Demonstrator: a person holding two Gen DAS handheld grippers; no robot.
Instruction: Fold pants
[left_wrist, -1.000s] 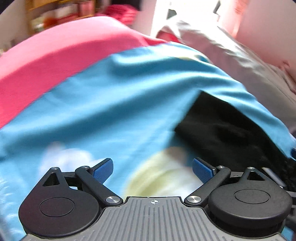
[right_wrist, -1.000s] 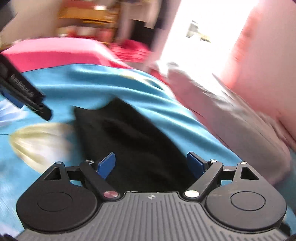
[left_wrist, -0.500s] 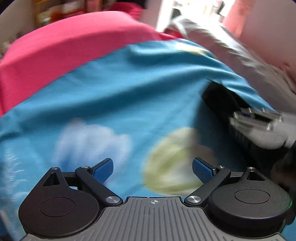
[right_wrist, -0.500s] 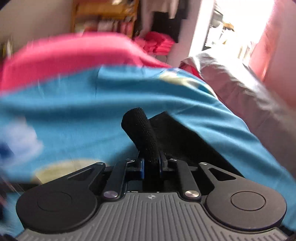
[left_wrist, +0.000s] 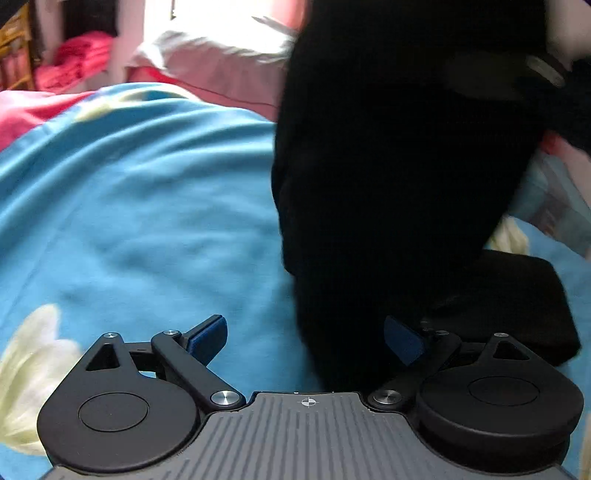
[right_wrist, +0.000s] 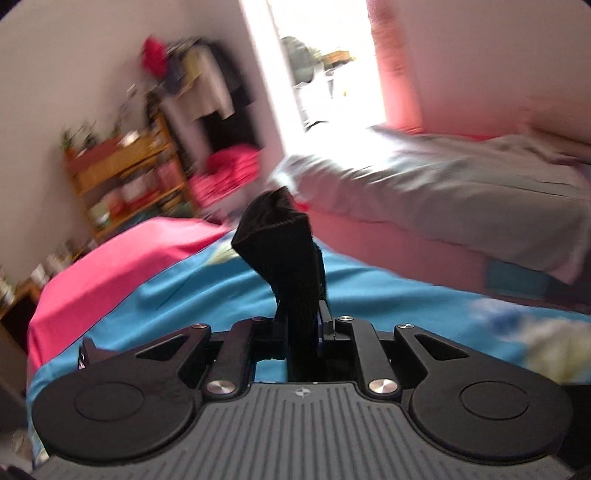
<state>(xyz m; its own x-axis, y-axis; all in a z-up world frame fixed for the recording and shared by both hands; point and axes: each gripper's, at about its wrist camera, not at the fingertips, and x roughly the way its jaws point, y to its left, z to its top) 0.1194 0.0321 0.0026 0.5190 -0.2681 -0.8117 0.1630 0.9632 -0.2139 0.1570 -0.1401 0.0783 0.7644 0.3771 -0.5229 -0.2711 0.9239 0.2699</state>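
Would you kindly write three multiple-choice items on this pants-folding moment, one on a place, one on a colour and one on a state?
1. Where do the black pants hang in the left wrist view?
A. right of centre, over the bedspread
B. on the shelf
C. on the floor

2. What colour is the bedspread under them?
A. green
B. mostly blue
C. white

3. How does the right gripper stand?
A. wide open
B. out of view
C. shut on the pants

Answers: 1 A, dark cloth fills the right half above the blue cover; 2 B, blue with pale flowers; 3 C, black cloth is pinched between its fingers.
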